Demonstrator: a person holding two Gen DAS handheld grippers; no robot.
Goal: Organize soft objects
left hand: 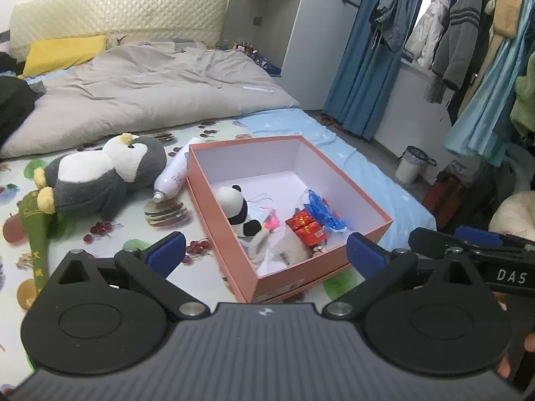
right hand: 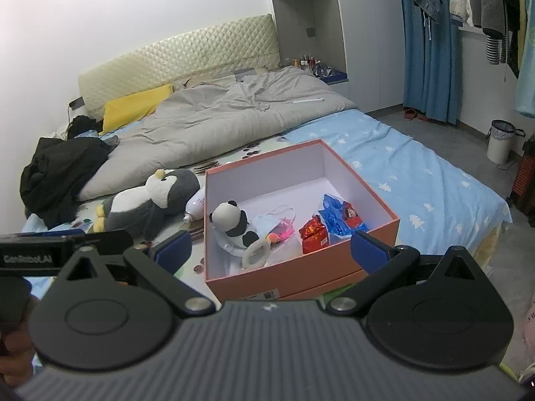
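An open pink box (left hand: 230,244) (right hand: 301,277) sits on the bed. Inside lie a small panda plush (left hand: 235,209) (right hand: 230,222), a red packet (left hand: 306,227) (right hand: 314,234), a blue bag (left hand: 322,212) (right hand: 336,215) and a pale ring toy (right hand: 255,254). A grey-and-white penguin plush (left hand: 103,175) (right hand: 150,200) lies on the printed mat left of the box. My left gripper (left hand: 265,250) is open and empty, hovering over the box's near corner. My right gripper (right hand: 271,250) is open and empty above the box's near wall.
A white spray bottle (left hand: 174,175) (right hand: 197,205) lies between the penguin and the box. A green club-shaped toy (left hand: 35,230) lies at the left. A grey duvet (left hand: 150,90), yellow pillow (right hand: 137,105) and black clothes (right hand: 60,175) lie further back. A bin (right hand: 500,140) stands on the floor.
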